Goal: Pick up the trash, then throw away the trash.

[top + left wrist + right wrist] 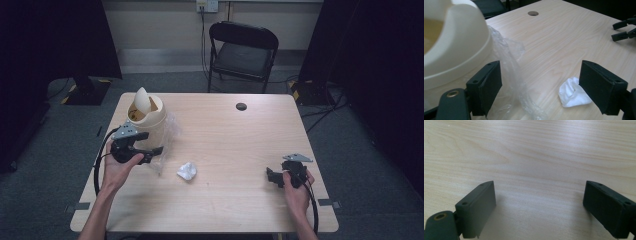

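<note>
**No readable writing**

No text, label, brand, number or sign can be read in any view. The cream bin [146, 116], the crumpled white paper [187, 171], the clear plastic bag [511, 75], the wooden table [240, 145] and the folding chair [243, 50] carry no lettering that shows. The black jaws in both gripper views are plain. The wall socket [207, 5] at the top of the high view is too small to tell any marking.
</note>
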A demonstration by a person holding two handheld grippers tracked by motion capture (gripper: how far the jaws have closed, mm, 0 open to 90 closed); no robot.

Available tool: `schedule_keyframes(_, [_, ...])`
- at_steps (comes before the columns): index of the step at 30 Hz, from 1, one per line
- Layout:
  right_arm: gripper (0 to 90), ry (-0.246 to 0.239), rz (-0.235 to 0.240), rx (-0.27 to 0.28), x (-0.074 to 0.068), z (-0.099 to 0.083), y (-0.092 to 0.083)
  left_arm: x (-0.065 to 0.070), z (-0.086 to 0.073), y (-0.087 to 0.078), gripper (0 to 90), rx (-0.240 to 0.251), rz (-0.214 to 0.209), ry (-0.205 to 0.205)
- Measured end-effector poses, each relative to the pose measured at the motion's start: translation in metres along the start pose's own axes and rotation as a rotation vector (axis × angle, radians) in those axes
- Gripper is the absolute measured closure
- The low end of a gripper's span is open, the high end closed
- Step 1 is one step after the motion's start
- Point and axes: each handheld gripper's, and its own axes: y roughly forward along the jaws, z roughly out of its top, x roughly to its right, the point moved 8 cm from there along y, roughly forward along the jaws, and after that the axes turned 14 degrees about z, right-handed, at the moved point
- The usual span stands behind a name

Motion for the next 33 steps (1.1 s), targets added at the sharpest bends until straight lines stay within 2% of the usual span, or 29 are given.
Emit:
schedule_keyframes(4, [10.1,0.000,0.000,0.000,0.000,0.000,0.000,0.016,-0.001,0.004,18.2,-0.007,-0.019,0.029])
schedule_keyframes(5, [10.1,0.000,0.000,0.000,0.000,0.000,0.000,0.016,-0.001,0.004,18.2,-0.007,-0.019,0.029])
schedule_keyframes(8, [10.0,0.000,0.001,0.000,0.000,0.000,0.000,0.032,-0.003,0.010,18.1,-0.028,-0.044,0.065])
schedule_keyframes(11, [10.0,-0.001,0.001,0.000,0.000,0.000,0.000,0.038,-0.004,0.013,18.2,-0.027,-0.055,0.067])
schedule_keyframes(17, [10.0,-0.001,0.002,-0.002,0.000,0.000,0.000,0.062,-0.019,0.028,21.3,-0.089,-0.102,0.096])
schedule_keyframes(20, [10.0,-0.001,0.002,-0.002,0.000,0.000,0.000,0.072,-0.030,0.037,21.8,-0.125,-0.117,0.127])
schedule_keyframes(22, [10.0,-0.001,0.002,-0.002,0.000,0.000,0.000,0.076,-0.034,0.041,21.8,-0.140,-0.121,0.125])
schedule_keyframes(25, [10.0,-0.003,0.001,0.000,0.000,0.000,0.000,0.085,-0.040,0.048,21.6,-0.158,-0.154,0.097])
schedule_keyframes(26, [10.0,-0.002,0.002,0.000,0.000,0.000,0.000,0.087,-0.044,0.050,21.1,-0.171,-0.161,0.114])
schedule_keyframes(27, [10.1,-0.002,0.002,0.000,0.000,0.000,0.000,0.087,-0.044,0.050,21.1,-0.171,-0.161,0.114])
schedule_keyframes(28, [10.1,-0.002,0.002,-0.001,0.000,0.000,0.000,0.092,-0.051,0.056,21.3,-0.188,-0.156,0.143])
schedule_keyframes(29, [10.0,-0.002,0.001,-0.002,0.000,0.000,0.000,0.094,-0.054,0.057,22.5,-0.194,-0.168,0.147])
schedule_keyframes(31, [10.0,-0.002,0.001,-0.002,0.000,0.000,0.000,0.095,-0.058,0.060,25.3,-0.203,-0.160,0.163])
schedule_keyframes(32, [10.0,-0.002,0.001,-0.002,0.000,0.000,0.000,0.096,-0.058,0.062,25.2,-0.198,-0.164,0.145])
schedule_keyframes(33, [10.0,-0.002,0.001,-0.002,0.000,0.000,0.000,0.097,-0.059,0.063,25.2,-0.211,-0.168,0.153])
